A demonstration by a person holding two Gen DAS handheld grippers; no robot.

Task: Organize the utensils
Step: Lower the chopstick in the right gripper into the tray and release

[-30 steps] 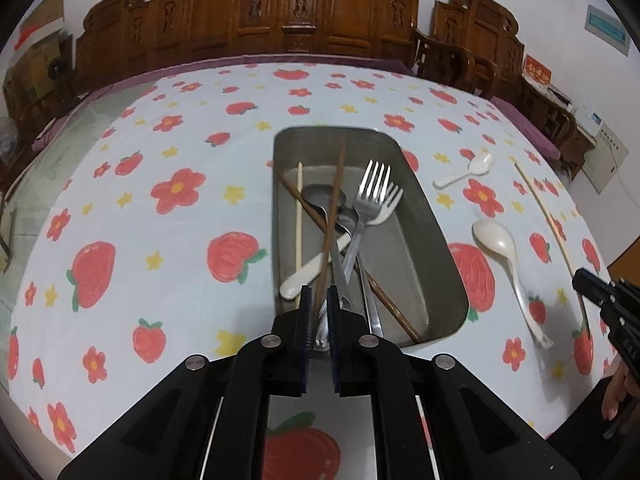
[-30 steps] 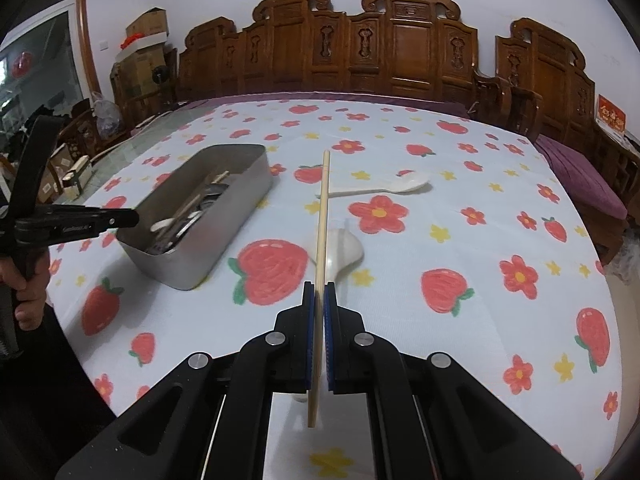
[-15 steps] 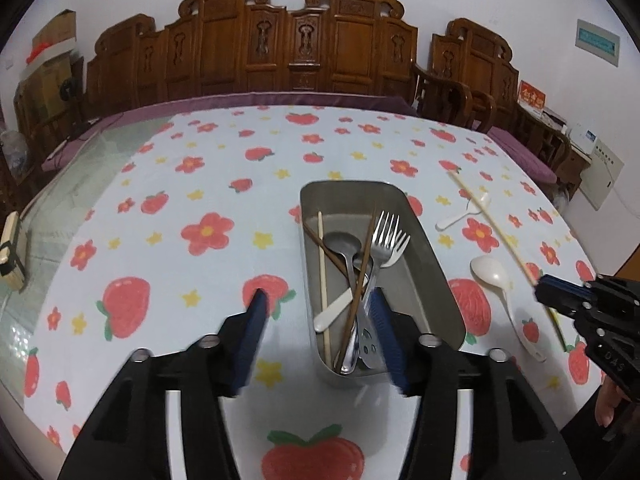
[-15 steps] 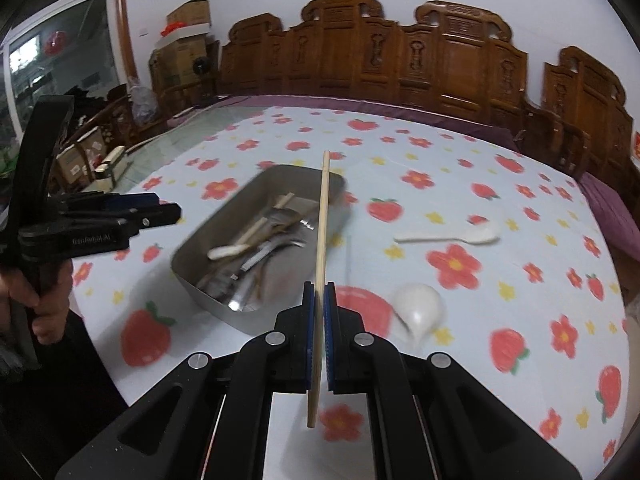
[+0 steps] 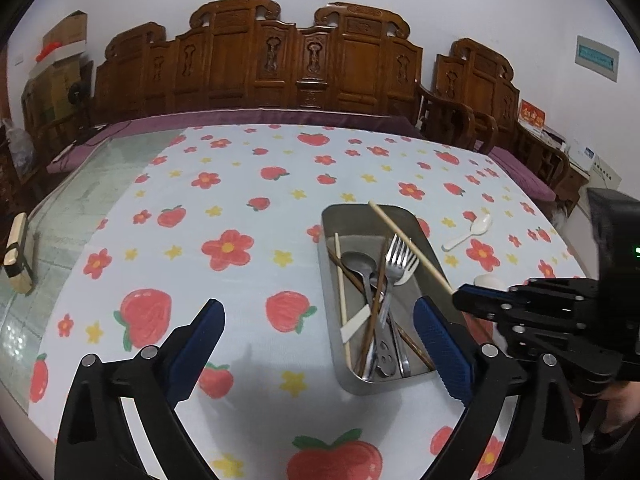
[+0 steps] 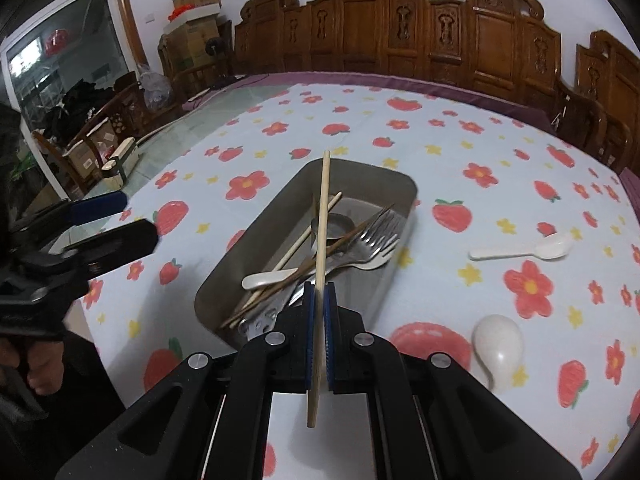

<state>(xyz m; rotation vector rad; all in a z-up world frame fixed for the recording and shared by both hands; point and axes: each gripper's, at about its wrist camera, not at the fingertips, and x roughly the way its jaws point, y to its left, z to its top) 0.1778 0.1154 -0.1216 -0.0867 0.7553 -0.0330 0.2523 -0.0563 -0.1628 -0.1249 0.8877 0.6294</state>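
Left tongs (image 5: 318, 326) spread, nothing between.

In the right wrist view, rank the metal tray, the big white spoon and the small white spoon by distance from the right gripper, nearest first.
From the right gripper, shut on a chopstick:
1. Metal tray: just ahead, under the chopstick.
2. Big white spoon: close by on the right, on the cloth.
3. Small white spoon: farther off on the right, beyond the big one.
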